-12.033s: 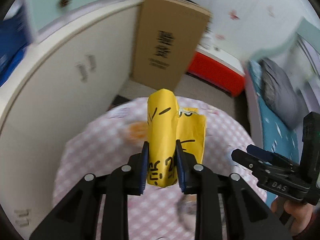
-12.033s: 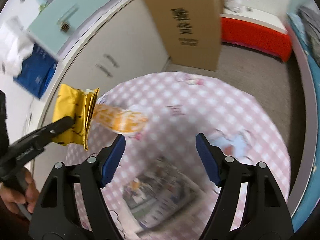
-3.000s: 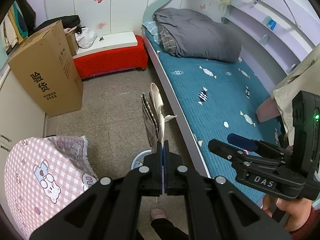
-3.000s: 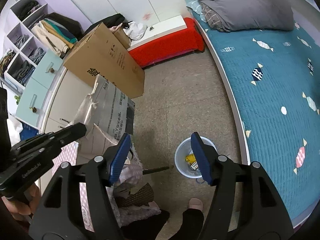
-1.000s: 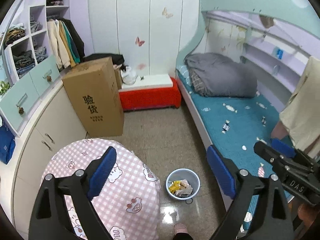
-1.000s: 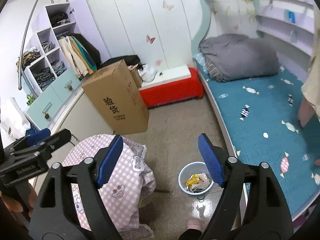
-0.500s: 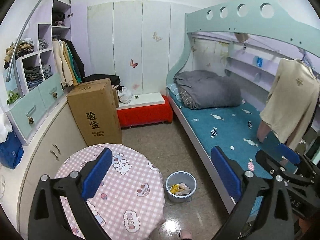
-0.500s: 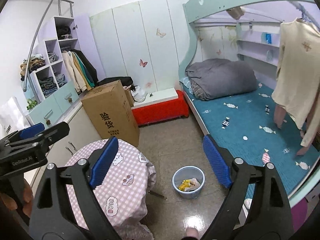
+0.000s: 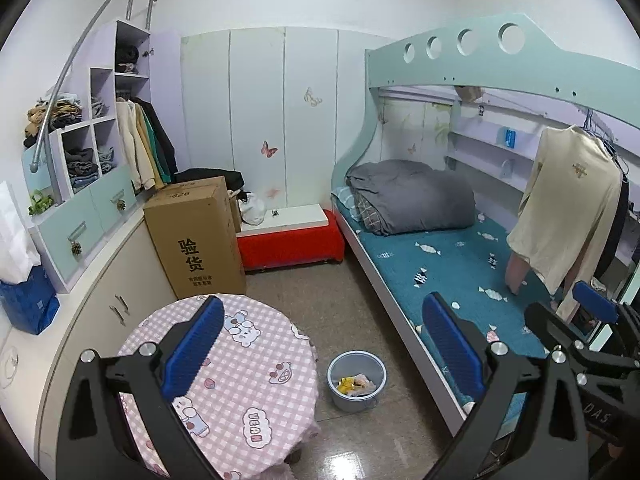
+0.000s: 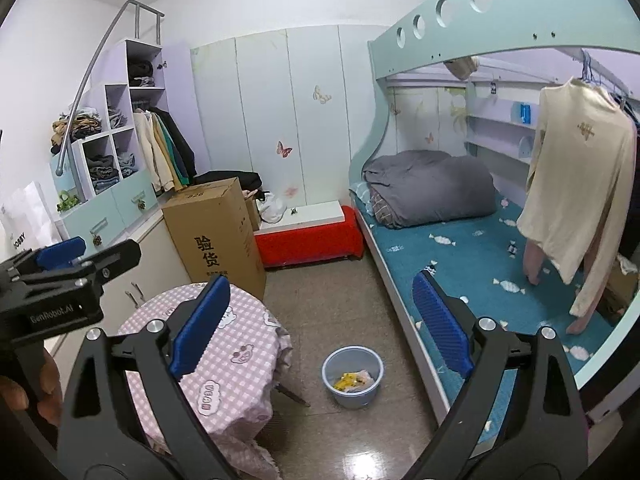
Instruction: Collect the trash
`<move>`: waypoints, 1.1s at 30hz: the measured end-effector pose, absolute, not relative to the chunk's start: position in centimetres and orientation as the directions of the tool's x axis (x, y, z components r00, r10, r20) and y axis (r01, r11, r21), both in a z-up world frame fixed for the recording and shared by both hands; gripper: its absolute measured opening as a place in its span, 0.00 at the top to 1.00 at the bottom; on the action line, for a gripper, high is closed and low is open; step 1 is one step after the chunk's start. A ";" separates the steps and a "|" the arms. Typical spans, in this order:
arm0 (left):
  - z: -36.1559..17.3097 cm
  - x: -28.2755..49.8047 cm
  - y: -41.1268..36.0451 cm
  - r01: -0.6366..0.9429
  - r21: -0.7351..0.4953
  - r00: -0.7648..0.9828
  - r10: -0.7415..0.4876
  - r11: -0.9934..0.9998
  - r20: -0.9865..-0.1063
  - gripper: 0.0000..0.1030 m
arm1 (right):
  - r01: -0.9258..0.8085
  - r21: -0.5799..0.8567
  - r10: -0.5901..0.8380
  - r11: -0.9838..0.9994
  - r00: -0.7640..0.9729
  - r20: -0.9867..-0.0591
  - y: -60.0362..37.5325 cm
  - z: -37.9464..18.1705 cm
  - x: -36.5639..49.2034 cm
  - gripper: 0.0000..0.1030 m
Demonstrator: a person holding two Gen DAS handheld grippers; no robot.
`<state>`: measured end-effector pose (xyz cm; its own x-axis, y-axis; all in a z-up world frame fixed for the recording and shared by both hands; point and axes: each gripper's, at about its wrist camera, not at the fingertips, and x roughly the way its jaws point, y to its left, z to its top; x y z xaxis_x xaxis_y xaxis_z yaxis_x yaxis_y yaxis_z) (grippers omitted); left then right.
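Observation:
A pale blue bin (image 9: 348,400) stands on the floor between the round table and the bed, with a yellow wrapper (image 9: 346,383) and crumpled paper inside. It shows in the right wrist view too, bin (image 10: 352,398) and wrapper (image 10: 347,381). My left gripper (image 9: 322,334) hangs wide open and empty, well back from the bin and above it. My right gripper (image 10: 320,312) is beside it, its jaws opening with nothing between them. The pink checked tablecloth (image 9: 240,380) looks bare.
A tall cardboard box (image 9: 196,236) and a red bench (image 9: 292,244) stand at the back. The bunk bed (image 9: 440,264) with a grey quilt fills the right side, with a cream sweater (image 9: 568,208) hanging over it. Cabinets (image 9: 100,304) line the left wall.
Both grippers have drawn back and up from the bin, so more of the room shows. The right jaws have spread wider. The paper the left gripper held three seconds ago is gone from it.

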<state>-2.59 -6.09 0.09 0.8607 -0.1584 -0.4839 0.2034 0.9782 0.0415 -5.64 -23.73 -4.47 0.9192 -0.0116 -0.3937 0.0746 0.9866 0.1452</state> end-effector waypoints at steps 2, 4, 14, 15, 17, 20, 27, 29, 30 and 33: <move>0.4 -3.5 -7.0 0.196 0.056 0.867 -0.147 0.979 -0.477 0.05 | 0.069 0.144 -0.006 0.987 0.918 -0.397 -24.4 -4.3 -6.2 0.11; 0.7 -4.4 -7.9 0.201 0.050 0.872 -0.155 0.978 -0.465 0.05 | 0.064 0.142 -0.005 0.988 0.924 -0.383 -25.2 -4.1 -6.9 0.11; 1.0 -7.1 -11.5 0.192 0.056 0.890 -0.150 0.980 -0.430 0.05 | 0.044 0.138 0.010 0.989 0.928 -0.373 -28.7 -4.4 -9.4 0.11; 1.0 -7.3 -11.7 0.193 0.055 0.890 -0.151 0.980 -0.429 0.05 | 0.043 0.139 0.012 0.989 0.928 -0.372 -28.9 -4.5 -9.6 0.11; 0.8 -7.6 -12.4 0.192 0.057 0.888 -0.149 0.980 -0.434 0.05 | 0.037 0.138 0.017 0.990 0.928 -0.373 -29.3 -4.7 -9.9 0.11; 0.7 -8.0 -13.3 0.185 0.062 0.891 -0.141 0.981 -0.432 0.05 | 0.032 0.142 0.022 0.989 0.929 -0.369 -30.1 -4.8 -10.2 0.11; 0.8 -8.3 -14.3 0.166 0.074 0.895 -0.119 0.983 -0.430 0.05 | 0.015 0.162 0.045 0.987 0.932 -0.361 -31.4 -5.1 -10.4 0.11; 0.8 -8.3 -14.6 0.164 0.083 0.895 -0.114 0.983 -0.430 0.05 | 0.011 0.169 0.051 0.985 0.932 -0.358 -31.8 -5.2 -10.4 0.11; 0.8 -8.3 -14.7 0.164 0.085 0.896 -0.112 0.983 -0.430 0.05 | 0.011 0.173 0.053 0.985 0.932 -0.357 -32.0 -5.2 -10.3 0.11; 0.9 -8.4 -15.1 0.163 0.094 0.897 -0.108 0.982 -0.428 0.05 | 0.009 0.183 0.058 0.983 0.932 -0.357 -32.4 -5.3 -10.2 0.11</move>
